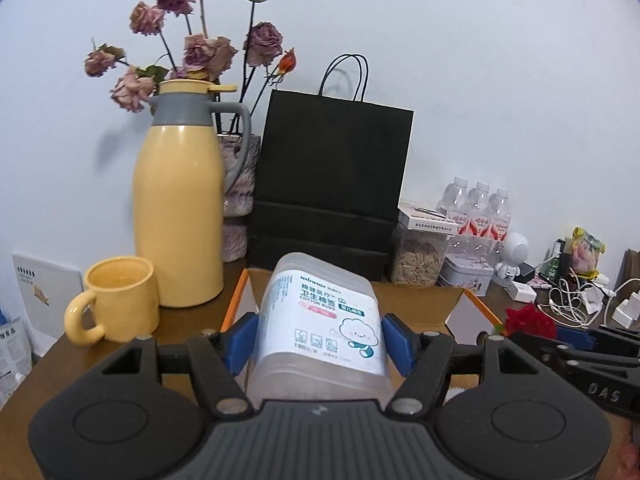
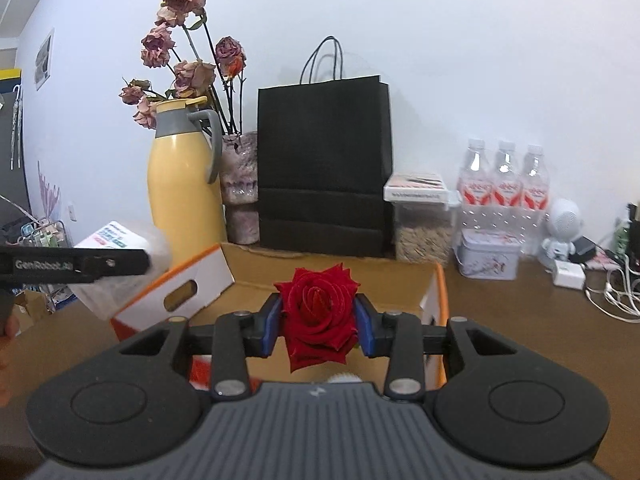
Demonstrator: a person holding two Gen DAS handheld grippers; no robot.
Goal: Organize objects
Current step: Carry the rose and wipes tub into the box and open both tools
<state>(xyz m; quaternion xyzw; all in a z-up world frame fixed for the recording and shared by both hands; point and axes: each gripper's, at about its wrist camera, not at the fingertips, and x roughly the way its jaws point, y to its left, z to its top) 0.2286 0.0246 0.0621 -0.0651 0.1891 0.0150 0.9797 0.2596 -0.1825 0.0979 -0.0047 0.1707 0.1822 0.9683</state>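
on the left of the worktop (image 1: 120, 356) the yellow mug (image 1: 116, 300) and the yellow jug (image 1: 180, 208) stand side by side near the wall, with dried flowers (image 1: 200, 48) behind them; they look settled and probably need no more handling. the left tongs (image 1: 320, 340) grip a clear box of cotton buds (image 1: 320, 320), blue pads pressed on both sides, held up over the open cardboard box (image 1: 452, 300) in the middle. behind the cardboard box a black paper bag (image 2: 324, 160) stands upright. the right tongs (image 2: 320, 320) are narrowed on a red rose (image 2: 316, 308), its bloom squeezed between the pads, also over the cardboard box. so two things are in hand and neither is put away. to the right, a jar of seeds (image 2: 424, 232), a tin (image 2: 488, 256), water bottles (image 2: 504, 184), a small white robot figure (image 2: 560, 228) and a tangle of white cables (image 2: 612, 292) lie loose, so i judge the sorting far from finished.
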